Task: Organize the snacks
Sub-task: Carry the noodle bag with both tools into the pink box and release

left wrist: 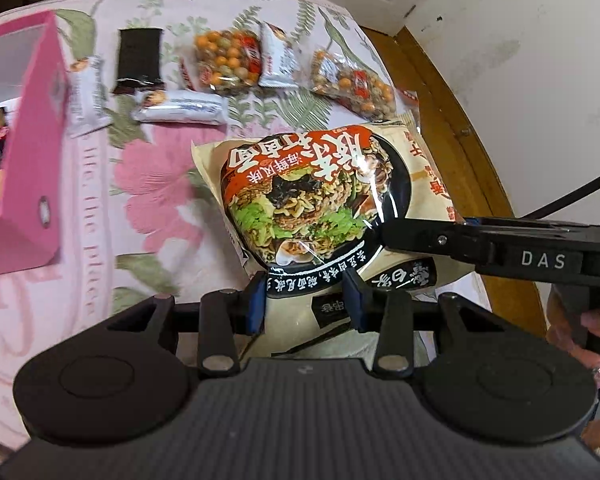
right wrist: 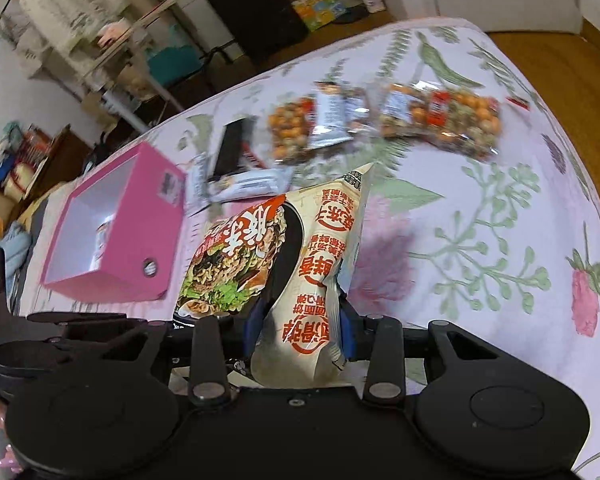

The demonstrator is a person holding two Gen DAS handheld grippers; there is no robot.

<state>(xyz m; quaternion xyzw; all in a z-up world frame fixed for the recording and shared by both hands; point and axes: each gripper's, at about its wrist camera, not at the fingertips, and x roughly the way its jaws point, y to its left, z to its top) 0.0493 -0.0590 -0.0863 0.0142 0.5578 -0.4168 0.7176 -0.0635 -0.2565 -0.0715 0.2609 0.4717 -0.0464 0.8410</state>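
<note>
A large cream noodle bag (left wrist: 320, 196) printed with a bowl of noodles hangs above the floral cloth, held from two sides. My left gripper (left wrist: 306, 304) is shut on its near edge, blue pads pinching the wrapper. My right gripper (right wrist: 300, 324) is shut on the bag's other side (right wrist: 316, 280), and its black finger (left wrist: 420, 236) reaches in from the right in the left wrist view. A pink box (left wrist: 32, 148) stands to the left, white inside, with a few packets in it; in the right wrist view the pink box (right wrist: 140, 236) shows its open top.
Small snacks lie beyond the bag: a black bar (left wrist: 138, 58), white wrapped bars (left wrist: 180, 106), two clear bags of orange and green coated nuts (left wrist: 226, 60) (left wrist: 358, 84). A wooden floor (left wrist: 452, 128) borders the cloth on the right. A person's fingers (left wrist: 596, 332) hold the right tool.
</note>
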